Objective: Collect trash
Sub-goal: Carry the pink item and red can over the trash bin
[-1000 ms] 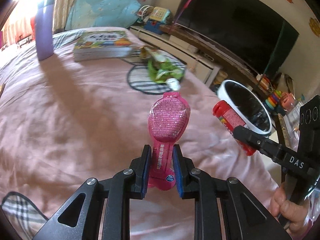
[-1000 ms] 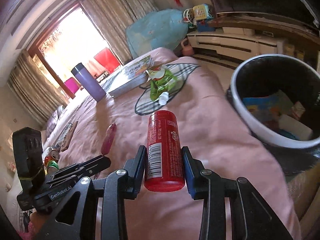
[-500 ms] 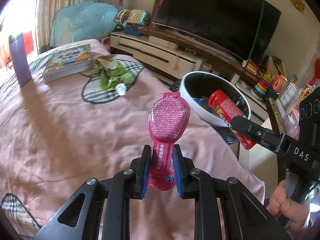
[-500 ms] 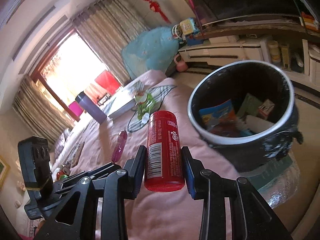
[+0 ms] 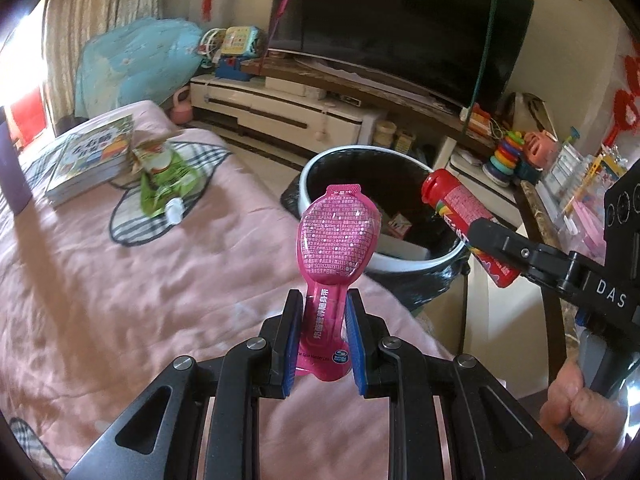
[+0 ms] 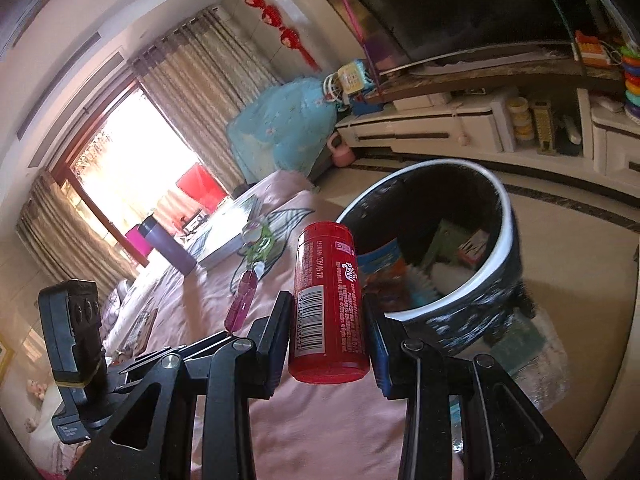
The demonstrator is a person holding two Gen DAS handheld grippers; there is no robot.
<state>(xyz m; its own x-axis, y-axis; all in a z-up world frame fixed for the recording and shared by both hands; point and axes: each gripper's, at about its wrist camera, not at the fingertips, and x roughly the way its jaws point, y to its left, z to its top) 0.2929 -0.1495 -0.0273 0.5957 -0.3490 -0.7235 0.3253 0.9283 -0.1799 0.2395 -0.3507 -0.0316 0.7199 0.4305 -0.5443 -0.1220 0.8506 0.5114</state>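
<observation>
Now, left to right: left hand-held gripper clamped on pink pouch, above bed edge, short of bin. Right hand-held gripper clamped on red tube near rim. Carry both fully over opening before releasing.

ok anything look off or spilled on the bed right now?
One stray item: a green pouch lies crumpled on the pink bedspread beside the book stack, its white cap pointing outward. No spill visible. Both grippers hold their trash cleanly near the bin.
</observation>
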